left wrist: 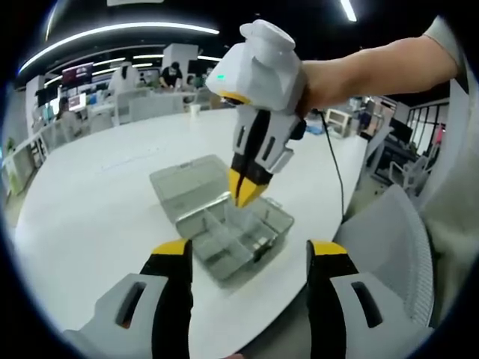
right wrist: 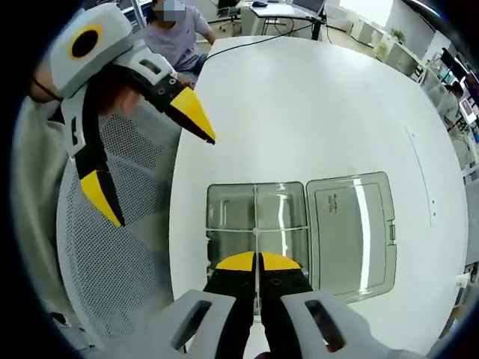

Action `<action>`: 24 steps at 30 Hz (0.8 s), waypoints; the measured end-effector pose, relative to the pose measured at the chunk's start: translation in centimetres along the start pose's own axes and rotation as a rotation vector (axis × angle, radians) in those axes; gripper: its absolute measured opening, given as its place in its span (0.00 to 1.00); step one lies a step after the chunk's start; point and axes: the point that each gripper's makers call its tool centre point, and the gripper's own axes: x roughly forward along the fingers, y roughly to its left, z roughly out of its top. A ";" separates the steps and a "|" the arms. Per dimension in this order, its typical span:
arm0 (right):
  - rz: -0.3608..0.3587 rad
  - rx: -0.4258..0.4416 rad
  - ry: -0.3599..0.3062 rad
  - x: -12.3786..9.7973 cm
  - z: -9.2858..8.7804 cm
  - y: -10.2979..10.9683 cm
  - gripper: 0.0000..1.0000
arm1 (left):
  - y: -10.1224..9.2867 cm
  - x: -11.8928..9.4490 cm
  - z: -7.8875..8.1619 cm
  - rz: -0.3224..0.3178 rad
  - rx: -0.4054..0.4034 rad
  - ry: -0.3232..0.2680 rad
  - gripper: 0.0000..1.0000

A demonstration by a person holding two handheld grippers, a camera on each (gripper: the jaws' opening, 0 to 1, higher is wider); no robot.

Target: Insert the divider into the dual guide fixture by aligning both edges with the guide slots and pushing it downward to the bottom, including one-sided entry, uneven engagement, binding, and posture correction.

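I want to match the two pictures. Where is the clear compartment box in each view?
Left gripper view: the box sits at centre, on the white table, just above the left gripper, with the right gripper reaching down into it.
Right gripper view: the box sits low at centre, just above the right gripper.
Shared landmark: the box's open lid, lying flat beside it.

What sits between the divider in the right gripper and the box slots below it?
Nothing visible. The right gripper holds the thin divider directly over the open compartment box; the left gripper hangs off to the side.
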 end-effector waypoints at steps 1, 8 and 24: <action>0.000 -0.001 -0.004 0.0 0.0 0.0 0.00 | 0.0 0.0 0.0 0.000 0.000 0.000 0.60; -0.003 0.026 -0.022 -0.1 0.0 -0.1 0.00 | -0.1 0.0 0.0 -0.001 0.003 0.005 0.60; 0.000 0.006 -0.031 0.4 -0.4 0.1 0.00 | -0.2 -0.1 0.2 -0.001 0.009 0.007 0.60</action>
